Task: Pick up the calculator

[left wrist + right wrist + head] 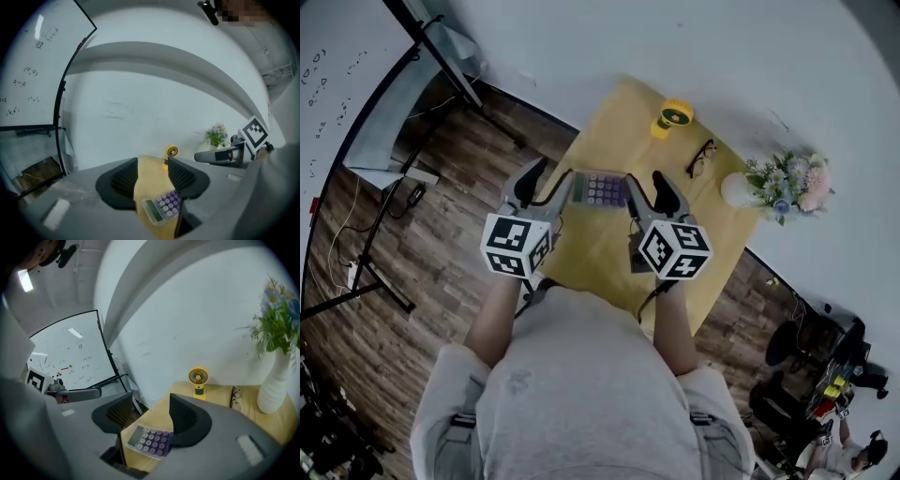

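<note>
On the yellow counter (602, 246), in the head view, the calculator (598, 189) lies between the left gripper (547, 180) and the right gripper (649, 192). A yellow fan (672, 118) and glasses (701, 157) sit farther off. In the left gripper view, the jaws stand spread and grip nothing, and the calculator shows low in the gap, close to the right jaw. In the right gripper view, the jaws are likewise spread and pinch nothing, and the calculator rests on the counter below the gap.
</note>
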The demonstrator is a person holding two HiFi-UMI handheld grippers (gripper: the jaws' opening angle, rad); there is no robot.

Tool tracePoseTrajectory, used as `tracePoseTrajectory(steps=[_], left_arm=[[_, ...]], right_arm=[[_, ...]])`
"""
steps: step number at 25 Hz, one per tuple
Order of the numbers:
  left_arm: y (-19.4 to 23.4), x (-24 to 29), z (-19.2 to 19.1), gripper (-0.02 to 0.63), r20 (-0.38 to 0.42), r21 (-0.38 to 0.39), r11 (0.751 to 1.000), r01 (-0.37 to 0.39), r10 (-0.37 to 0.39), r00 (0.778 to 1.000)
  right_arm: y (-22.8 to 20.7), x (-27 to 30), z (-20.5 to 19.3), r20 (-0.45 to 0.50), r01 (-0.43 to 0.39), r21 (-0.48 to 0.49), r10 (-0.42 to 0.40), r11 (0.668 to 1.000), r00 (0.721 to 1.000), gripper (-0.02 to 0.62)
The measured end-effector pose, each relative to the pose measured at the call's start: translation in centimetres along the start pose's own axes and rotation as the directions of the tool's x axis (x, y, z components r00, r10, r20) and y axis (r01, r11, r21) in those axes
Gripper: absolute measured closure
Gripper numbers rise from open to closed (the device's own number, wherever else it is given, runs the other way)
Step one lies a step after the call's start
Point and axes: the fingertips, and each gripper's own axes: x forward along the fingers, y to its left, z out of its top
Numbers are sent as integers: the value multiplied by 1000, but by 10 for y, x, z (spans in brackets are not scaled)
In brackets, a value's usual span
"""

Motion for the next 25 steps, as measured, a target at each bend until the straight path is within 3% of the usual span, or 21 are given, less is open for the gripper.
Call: tracePoseTrajectory(steps=[11, 25], left_arm=[[13, 29, -96, 407, -228, -152, 987, -52, 16, 974], [15, 56, -153, 407, -371, -241, 965, -104, 8, 928]], right_arm=[[-35, 24, -78, -186, 25, 148, 3, 989, 983, 342], [-54, 51, -131, -312, 25, 274, 65, 961, 948, 336]])
